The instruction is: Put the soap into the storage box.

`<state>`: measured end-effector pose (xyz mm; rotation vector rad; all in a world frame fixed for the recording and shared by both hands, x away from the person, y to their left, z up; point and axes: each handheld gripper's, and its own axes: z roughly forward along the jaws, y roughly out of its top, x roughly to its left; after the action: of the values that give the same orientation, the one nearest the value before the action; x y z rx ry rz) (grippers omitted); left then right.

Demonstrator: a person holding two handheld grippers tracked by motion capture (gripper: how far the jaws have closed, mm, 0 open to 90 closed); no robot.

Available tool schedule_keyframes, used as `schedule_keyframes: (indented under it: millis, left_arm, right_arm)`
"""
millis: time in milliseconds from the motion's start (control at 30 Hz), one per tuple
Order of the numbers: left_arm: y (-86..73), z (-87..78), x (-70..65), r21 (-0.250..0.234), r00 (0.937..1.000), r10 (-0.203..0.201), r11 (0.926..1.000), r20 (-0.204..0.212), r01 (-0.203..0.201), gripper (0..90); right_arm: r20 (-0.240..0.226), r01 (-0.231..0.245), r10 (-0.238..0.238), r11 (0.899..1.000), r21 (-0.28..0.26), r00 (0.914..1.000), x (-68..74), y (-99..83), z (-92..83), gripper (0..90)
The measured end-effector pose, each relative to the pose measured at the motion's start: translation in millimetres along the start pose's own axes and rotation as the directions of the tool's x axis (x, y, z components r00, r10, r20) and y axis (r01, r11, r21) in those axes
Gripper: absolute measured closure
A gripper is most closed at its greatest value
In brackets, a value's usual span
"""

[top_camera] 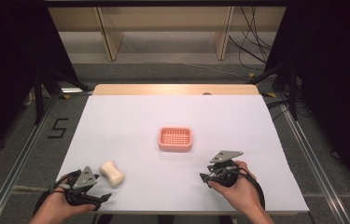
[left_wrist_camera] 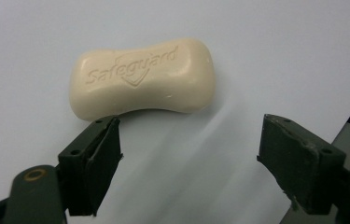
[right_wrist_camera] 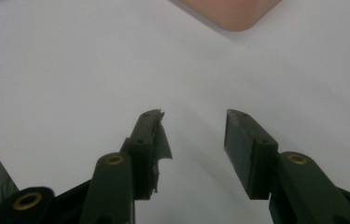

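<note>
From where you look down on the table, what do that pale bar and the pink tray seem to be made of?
The bar looks like solid soap: cream, matte and waxy, with the brand name Safeguard pressed into its top. The tray seems to be moulded plastic, salmon pink with a smooth, dull sheen, rounded corners and a slotted grid floor; probably a soap dish.

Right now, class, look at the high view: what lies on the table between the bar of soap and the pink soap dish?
Nothing: in the high view, only bare white table separates the bar of soap from the pink soap dish.

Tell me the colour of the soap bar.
Cream, almost ivory; the soap bar shows best in the left gripper view.
</note>
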<state>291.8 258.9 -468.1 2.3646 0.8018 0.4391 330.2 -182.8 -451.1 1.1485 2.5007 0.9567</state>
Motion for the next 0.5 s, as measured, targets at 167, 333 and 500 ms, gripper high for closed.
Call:
schedule_keyframes:
  millis: [167,333,500]
  left_arm:
    - [5.5,-0.8,5.9,0.014,0.9998,0.021,0.9997,0.005,-0.022,20.3]
    - [13.2,-5.1,13.9,0.027,0.998,0.062,0.9977,0.014,-0.062,20.1]
    - [25.7,-8.1,25.3,0.105,0.9848,0.148,0.982,0.091,-0.157,19.9]
  right_arm:
    - [-0.014,-0.018,0.018,1.0,-0.011,0.9997,1.4,-0.9,-2.5,55.0]
    - [-0.017,0.024,-0.024,1.0,-0.013,0.9996,-0.8,-3.8,-0.7,54.3]
    - [-0.015,-0.023,0.023,1.0,0.015,0.9996,0.8,-2.6,-4.1,53.8]
